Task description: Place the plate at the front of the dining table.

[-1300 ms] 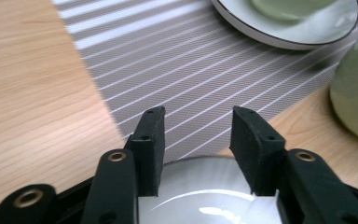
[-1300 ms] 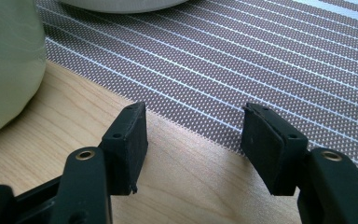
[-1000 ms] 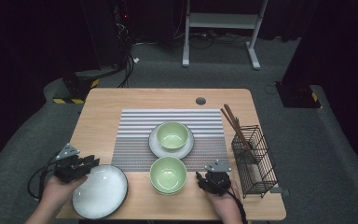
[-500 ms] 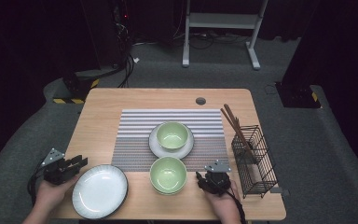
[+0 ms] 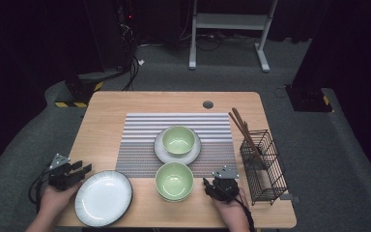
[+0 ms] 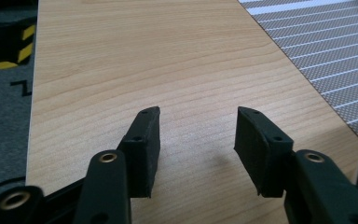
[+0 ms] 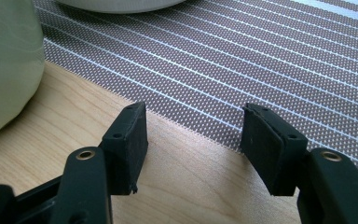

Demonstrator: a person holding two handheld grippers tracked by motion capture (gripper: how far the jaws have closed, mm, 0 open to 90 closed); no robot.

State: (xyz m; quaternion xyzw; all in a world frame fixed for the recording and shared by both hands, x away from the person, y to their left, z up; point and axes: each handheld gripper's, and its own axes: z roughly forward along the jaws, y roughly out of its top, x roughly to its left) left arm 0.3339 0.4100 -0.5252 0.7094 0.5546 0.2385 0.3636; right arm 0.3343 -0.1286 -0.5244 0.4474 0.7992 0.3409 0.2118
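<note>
My left gripper [image 5: 82, 168] hovers at the table's front left, just left of a white plate [image 5: 104, 197] lying flat on the wood. Its jaws have just been opening and stand apart with nothing between them [image 6: 198, 135], over bare wood. My right gripper [image 5: 212, 186] rests at the front right, beside a green bowl [image 5: 174, 180]. It is open and empty [image 7: 193, 135], with its tips at the striped placemat's edge [image 7: 261, 60] and the green bowl [image 7: 4, 60] to its left.
A second green bowl [image 5: 178, 140] sits on a white saucer on the striped placemat [image 5: 140, 130]. A black wire basket [image 5: 263, 166] holding brown chopsticks [image 5: 244, 129] stands at the right. The table's left edge [image 6: 31, 93] is close to my left gripper.
The left gripper was at the plate's rim a second ago; it has let go and drawn back to the left. The plate now lies flat. The right gripper has not moved.
</note>
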